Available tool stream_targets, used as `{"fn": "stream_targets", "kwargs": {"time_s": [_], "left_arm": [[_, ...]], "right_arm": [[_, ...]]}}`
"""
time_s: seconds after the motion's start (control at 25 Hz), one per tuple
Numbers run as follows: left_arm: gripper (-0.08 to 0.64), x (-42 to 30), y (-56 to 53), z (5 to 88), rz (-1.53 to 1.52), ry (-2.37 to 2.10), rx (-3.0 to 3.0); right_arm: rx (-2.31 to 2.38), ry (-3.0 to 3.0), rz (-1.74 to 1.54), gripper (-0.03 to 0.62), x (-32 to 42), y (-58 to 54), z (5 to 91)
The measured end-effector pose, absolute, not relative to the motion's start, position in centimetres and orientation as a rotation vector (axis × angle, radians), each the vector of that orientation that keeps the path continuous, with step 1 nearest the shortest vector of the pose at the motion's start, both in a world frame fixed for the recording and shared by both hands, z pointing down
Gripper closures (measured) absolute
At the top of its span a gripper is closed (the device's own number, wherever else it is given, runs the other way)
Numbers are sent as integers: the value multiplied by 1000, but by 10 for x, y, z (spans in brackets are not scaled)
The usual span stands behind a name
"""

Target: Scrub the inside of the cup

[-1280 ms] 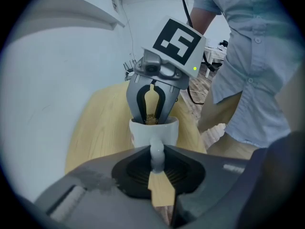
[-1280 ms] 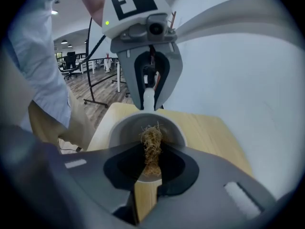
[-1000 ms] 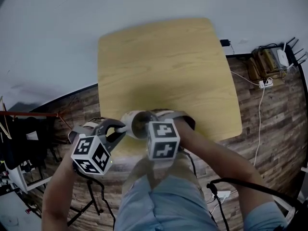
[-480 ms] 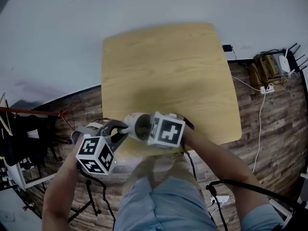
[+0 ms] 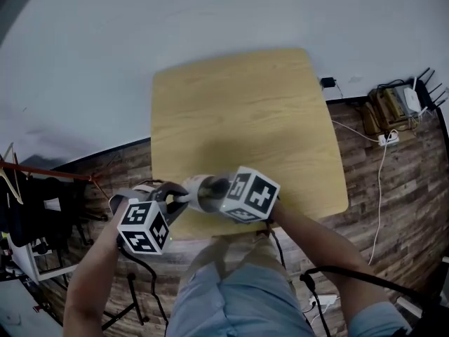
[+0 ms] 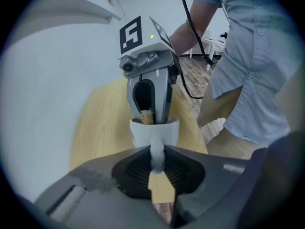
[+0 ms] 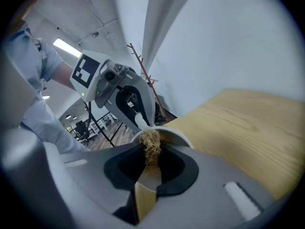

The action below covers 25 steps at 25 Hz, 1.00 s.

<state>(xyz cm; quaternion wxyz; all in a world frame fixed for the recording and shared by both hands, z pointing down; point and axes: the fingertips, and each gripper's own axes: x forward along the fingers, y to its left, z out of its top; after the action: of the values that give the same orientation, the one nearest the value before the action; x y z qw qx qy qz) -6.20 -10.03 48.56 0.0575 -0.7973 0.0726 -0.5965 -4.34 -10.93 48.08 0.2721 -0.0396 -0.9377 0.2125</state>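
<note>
White ceramic cup (image 6: 155,130): held off the tabletop, just past the tips of the left fingers. Its handle runs back between them and its open mouth faces the right gripper.
Left gripper (image 6: 157,163): fingers clamped on the cup's handle, one pad on each side. The cup body sits clear of the pads.
Right gripper (image 7: 150,168): fingers closed on the base of the tan fibre scrubber (image 7: 151,144). The tuft sticks out past the fingertips.
Scrubber tip: at the cup's rim, just inside the mouth. How deep it reaches cannot be told.
Light wooden tabletop (image 5: 245,118): bare, lying beyond and below both sets of fingers. The cup hangs over its near edge.
Step in hand: working the fibres round the inner wall, probably mid-scrub.
Doing it well: keep the left fingers firm on the handle, since a one-sided hold may let the cup twist under pressure. Push the tuft deeper along the cup's axis, then sweep it round the wall and across the bottom. Keep the right fingertips clear of the rim. Press lightly, so the handle does not slip between the pads.
</note>
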Motion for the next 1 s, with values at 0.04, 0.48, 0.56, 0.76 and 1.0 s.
{"fn": "stream_targets", "kwargs": {"time_s": [0.04,0.48,0.56,0.76,1.0], "left_arm": [[492,-62,-100,486,-1812,216,-2415],[492,-61,-100,484,-1839,187,-2404],[492,-61,-101,483,-1841,190,-2404],[492,-61,-99,482,-1839,210,-2405],[492,-60,-98,482,-1832,215,-2381]], "right_arm": [[-80,-2532,535,534,-42,-112,480],[123,-2491,82,534,-33,-124,479],[144,-2465,61,534,-30,-126,483],[148,-2385,80,534,-23,-122,498],[84,-2332,234,534,-19,-107,510]]}}
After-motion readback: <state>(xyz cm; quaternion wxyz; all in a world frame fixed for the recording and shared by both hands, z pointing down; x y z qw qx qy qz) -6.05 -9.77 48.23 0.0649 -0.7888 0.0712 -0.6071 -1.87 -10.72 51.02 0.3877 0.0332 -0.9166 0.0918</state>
